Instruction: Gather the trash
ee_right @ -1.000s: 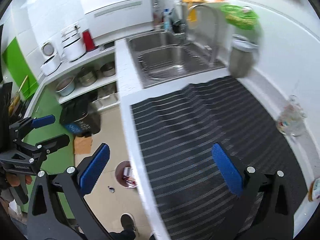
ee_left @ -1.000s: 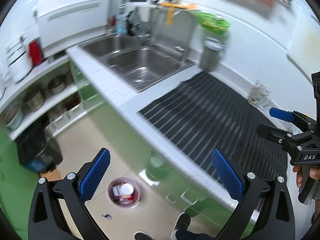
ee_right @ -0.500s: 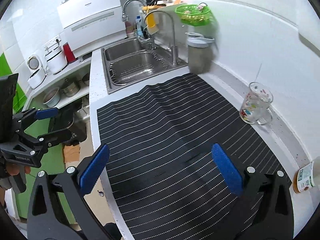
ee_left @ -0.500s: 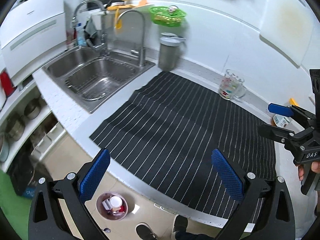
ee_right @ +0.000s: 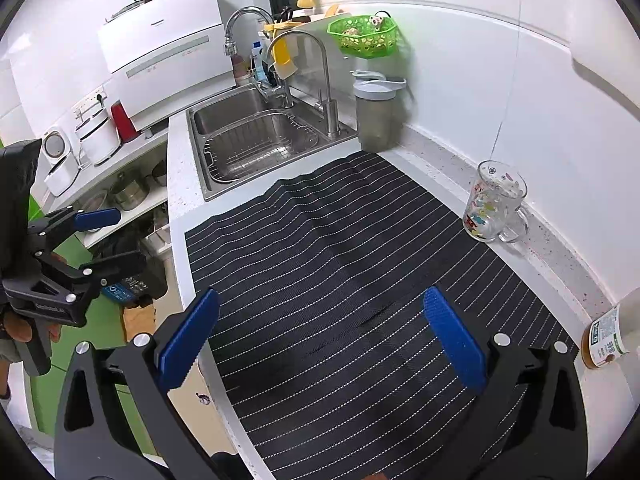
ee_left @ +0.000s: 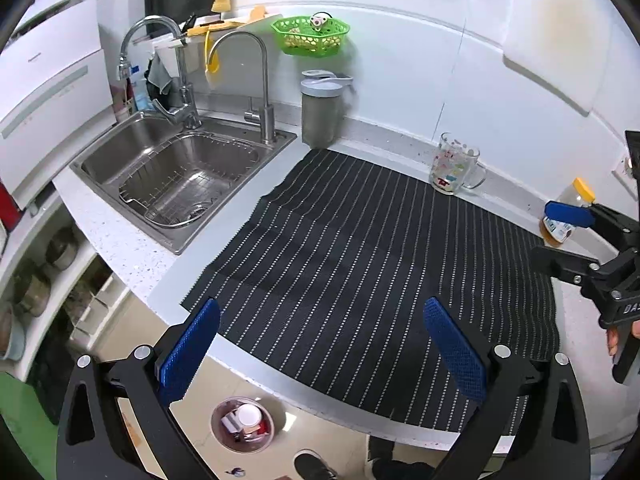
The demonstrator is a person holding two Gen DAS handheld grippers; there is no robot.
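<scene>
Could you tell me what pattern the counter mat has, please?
The mat is black with thin white stripes, clearest in the left wrist view.

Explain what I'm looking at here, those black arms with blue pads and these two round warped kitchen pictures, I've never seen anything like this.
Those are two hand-held grippers, one in each of a person's hands, each carrying a wide-angle camera that looks along its fingers.

One picture comes from the left gripper, with the right gripper at its edge. The other comes from the right gripper, with the left one at its edge. Both stand open and hold nothing.

On the white counter lies a black mat with thin white stripes. Near the wall stand a clear glass mug with coloured pictures, a small yellow-capped bottle and a grey lidded container. A steel sink sits further along, and a small round bin of rubbish stands on the floor.
</scene>
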